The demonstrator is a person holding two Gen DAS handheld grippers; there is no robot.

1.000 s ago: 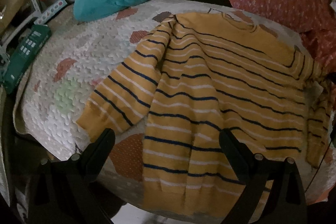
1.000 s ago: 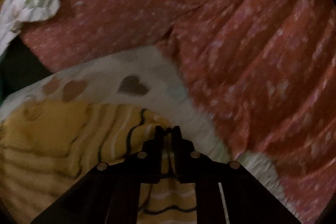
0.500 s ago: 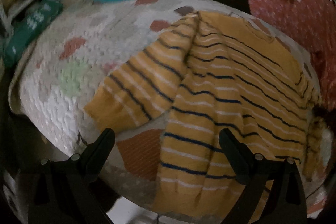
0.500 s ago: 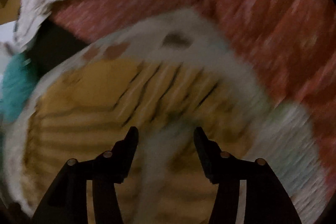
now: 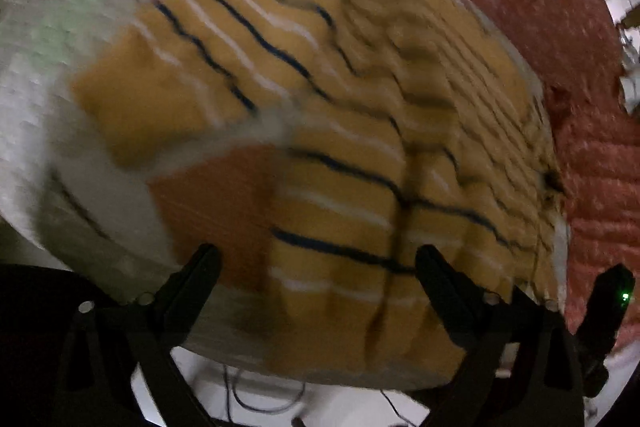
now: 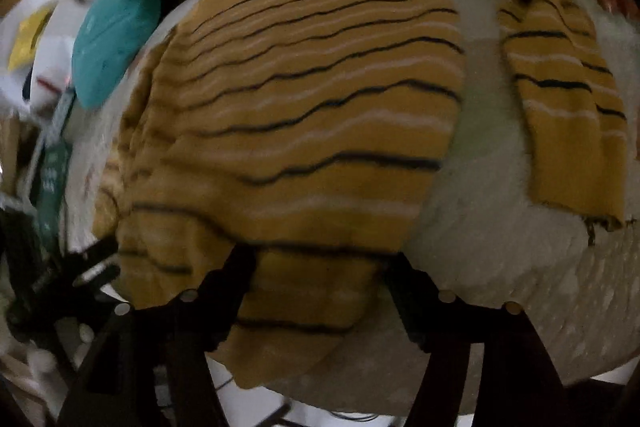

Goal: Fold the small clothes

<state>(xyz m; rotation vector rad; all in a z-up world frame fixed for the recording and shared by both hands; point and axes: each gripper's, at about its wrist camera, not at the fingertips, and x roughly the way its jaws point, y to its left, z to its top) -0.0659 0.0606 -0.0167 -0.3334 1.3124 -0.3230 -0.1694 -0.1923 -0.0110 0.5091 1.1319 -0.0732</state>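
Observation:
A mustard-yellow sweater (image 5: 360, 131) with navy and white stripes lies flat on a white quilted mat (image 5: 48, 75), both sleeves spread out. It fills the right wrist view too (image 6: 304, 115), with one sleeve (image 6: 568, 115) apart at the right. My left gripper (image 5: 316, 267) is open and empty over the hem at the near edge. My right gripper (image 6: 320, 267) is open and empty, also over the hem. The left wrist view is motion-blurred.
A red dotted fabric (image 5: 592, 131) lies to the right of the mat. A teal cushion (image 6: 116, 43) and a green box (image 6: 52, 179) sit to the left in the right wrist view. The mat's near edge drops to a white floor with cables (image 5: 256, 395).
My right gripper opened, let go of the sleeve and moved back toward the hem. My left gripper moved closer to the sweater's lower edge.

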